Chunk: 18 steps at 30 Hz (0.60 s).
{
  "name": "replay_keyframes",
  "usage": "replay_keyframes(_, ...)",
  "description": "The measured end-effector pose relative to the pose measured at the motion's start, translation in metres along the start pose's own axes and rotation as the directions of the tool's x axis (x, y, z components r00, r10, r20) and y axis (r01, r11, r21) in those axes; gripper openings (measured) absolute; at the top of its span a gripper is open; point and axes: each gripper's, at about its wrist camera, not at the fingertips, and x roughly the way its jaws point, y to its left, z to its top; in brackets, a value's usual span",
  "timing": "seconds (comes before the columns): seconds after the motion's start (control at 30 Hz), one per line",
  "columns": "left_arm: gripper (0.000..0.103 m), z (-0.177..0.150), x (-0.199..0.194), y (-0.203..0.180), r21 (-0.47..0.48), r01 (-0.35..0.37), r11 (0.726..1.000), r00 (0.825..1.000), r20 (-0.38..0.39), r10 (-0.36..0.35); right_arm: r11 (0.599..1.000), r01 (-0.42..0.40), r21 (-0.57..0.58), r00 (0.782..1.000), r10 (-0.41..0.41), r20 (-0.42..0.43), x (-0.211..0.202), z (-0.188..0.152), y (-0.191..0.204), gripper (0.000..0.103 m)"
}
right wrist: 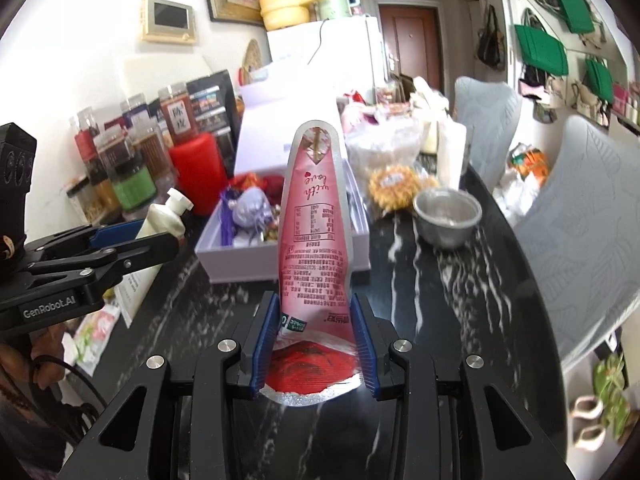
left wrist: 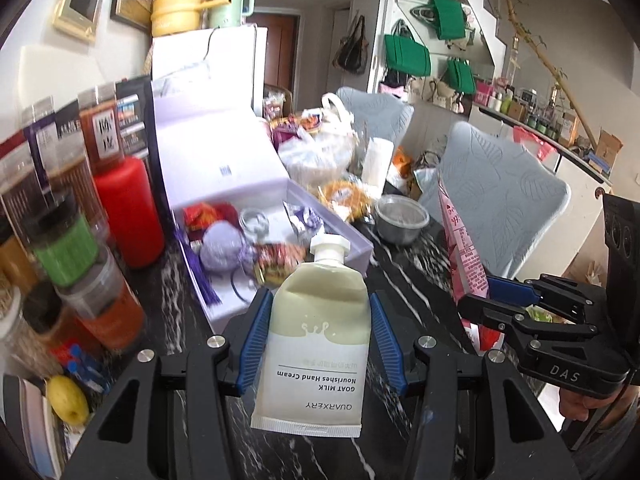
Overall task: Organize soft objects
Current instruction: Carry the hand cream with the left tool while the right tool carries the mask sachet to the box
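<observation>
The left gripper (left wrist: 318,336) is clamped on a soft hand-cream tube (left wrist: 316,344) at frame centre; the right gripper (right wrist: 316,338) pinches a limp pink pouch (right wrist: 314,240). Both look light and squashy, best held at mid-body, below the open white box (left wrist: 248,184)

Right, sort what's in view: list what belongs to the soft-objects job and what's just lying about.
Job:
- hand cream tube, in left gripper
- pink pouch, in right gripper
- open white box

Lying about:
- red cylinder
- metal bowl
- lemon
- spice jars
</observation>
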Motion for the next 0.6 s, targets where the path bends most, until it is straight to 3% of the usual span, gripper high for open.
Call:
replay_keyframes(0.23,0.050,0.029,-0.001,0.011,-0.005,-0.024,1.000,0.997,0.070,0.025,0.999,-0.023,-0.034,0.999,0.024,0.036,0.003,0.033,0.003,0.037)
replay_keyframes(0.6,0.050,0.067,0.025,0.035,-0.024,-0.056,0.998,0.992,0.113,0.058,0.996,-0.049,-0.073,0.997,0.054,0.063,0.034,0.079,0.006,0.037)
